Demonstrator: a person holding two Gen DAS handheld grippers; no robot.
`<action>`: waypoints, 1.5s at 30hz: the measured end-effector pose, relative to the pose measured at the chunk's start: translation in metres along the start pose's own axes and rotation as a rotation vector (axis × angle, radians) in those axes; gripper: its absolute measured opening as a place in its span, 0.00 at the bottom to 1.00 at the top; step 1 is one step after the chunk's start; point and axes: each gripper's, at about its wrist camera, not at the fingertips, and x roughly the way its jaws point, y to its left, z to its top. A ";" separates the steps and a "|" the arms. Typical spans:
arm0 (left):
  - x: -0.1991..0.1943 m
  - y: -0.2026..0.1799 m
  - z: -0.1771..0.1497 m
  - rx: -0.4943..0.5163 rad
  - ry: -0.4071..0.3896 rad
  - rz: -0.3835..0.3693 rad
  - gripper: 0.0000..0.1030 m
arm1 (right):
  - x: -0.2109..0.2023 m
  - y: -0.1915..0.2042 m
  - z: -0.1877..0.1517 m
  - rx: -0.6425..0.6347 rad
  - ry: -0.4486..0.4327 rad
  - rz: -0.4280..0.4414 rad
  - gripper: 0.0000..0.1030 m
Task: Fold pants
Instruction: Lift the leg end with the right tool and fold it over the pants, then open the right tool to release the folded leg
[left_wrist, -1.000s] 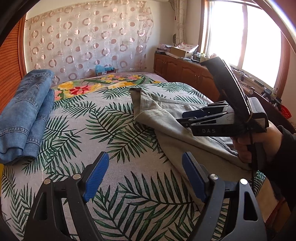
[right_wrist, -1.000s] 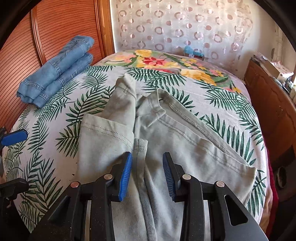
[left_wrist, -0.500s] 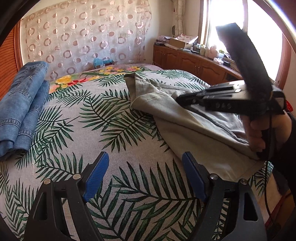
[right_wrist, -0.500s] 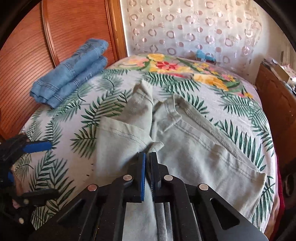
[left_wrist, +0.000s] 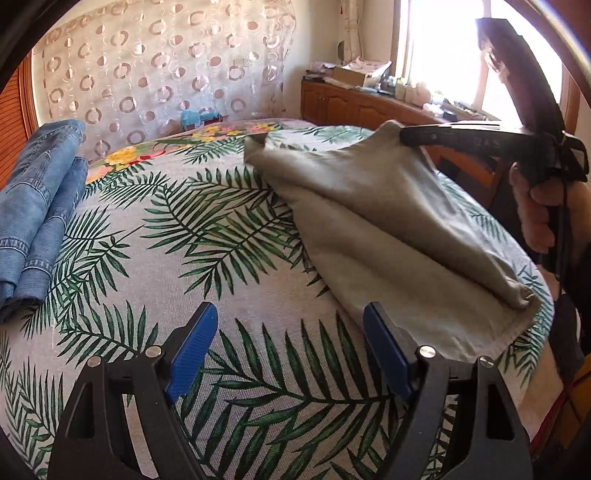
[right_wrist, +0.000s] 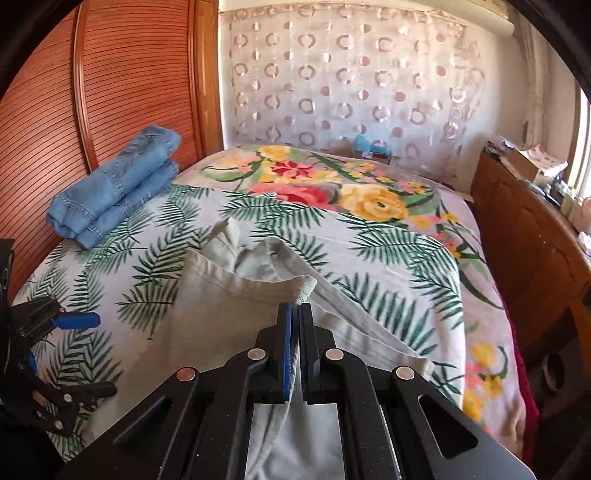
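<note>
grey pants (right_wrist: 221, 317) now lifted off the bedspread (left_wrist: 184, 229) by the clenched right gripper (right_wrist: 296, 314), earlier open; left gripper (left_wrist: 288, 354) stays released.

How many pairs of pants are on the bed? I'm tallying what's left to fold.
2. Grey pants lie near the bed's front edge, one part lifted in the right gripper. Blue jeans sit folded at the far left by the wooden panel. Others may be out of view.

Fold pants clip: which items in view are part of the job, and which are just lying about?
In the job: grey pants; right gripper, jaws shut on them; left gripper, jaws open.
Lying about: folded jeans; blue toy; sideboard clutter.
</note>
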 end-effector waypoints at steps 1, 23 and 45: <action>0.002 0.000 0.000 0.002 0.009 -0.002 0.79 | -0.001 -0.002 -0.002 0.000 0.005 -0.009 0.03; 0.006 -0.001 -0.001 -0.002 0.042 -0.014 0.80 | -0.008 -0.033 0.000 0.038 0.004 -0.166 0.03; 0.006 -0.001 -0.001 -0.002 0.042 -0.014 0.80 | -0.032 -0.035 -0.042 0.162 0.081 -0.132 0.23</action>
